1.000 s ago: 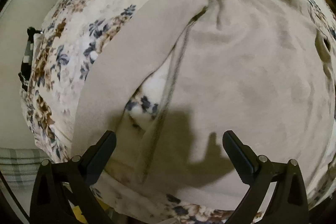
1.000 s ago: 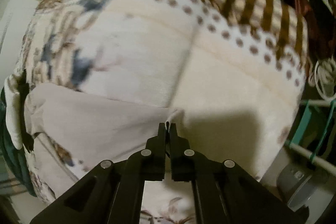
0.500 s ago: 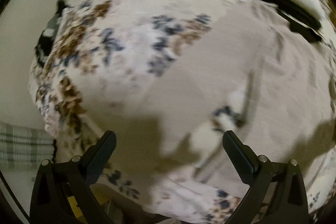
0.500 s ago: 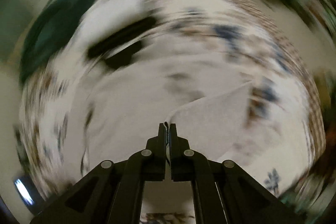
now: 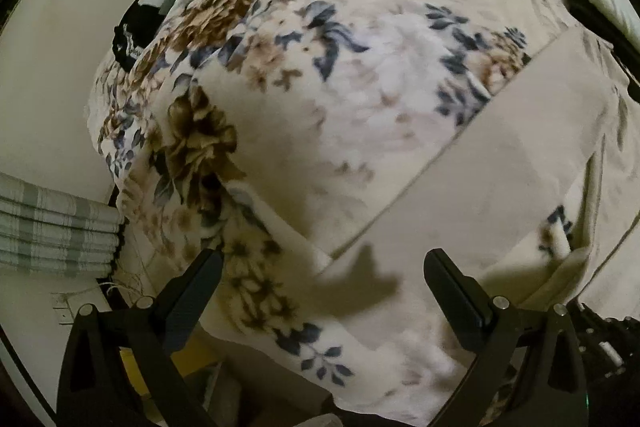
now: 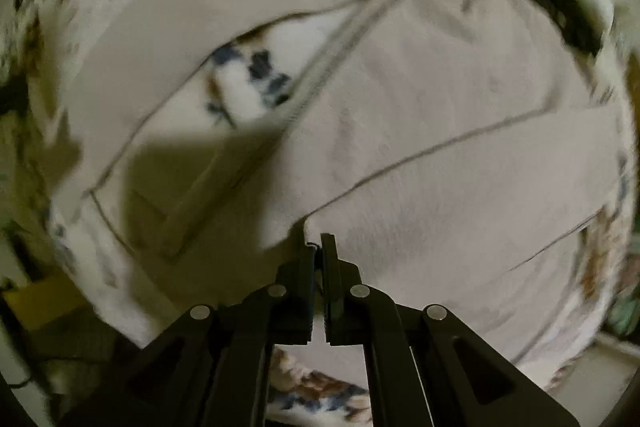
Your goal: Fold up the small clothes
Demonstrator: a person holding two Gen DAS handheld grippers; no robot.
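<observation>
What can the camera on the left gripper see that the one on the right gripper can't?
Only the left view shows the open left gripper, a grey-green plaid fabric stack and a black-and-white striped item beside the bed. Only the right view shows the right gripper pinching a sleeve end. Both show the beige long-sleeved top on the cream floral fleece blanket.

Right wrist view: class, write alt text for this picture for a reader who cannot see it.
The right gripper, pointing down, is shut on the tip of a sleeve of a beige garment that lies spread over a floral blanket. That sleeve is folded across the garment's body; the other sleeve stretches out at upper left. The picture is slightly blurred.
</observation>
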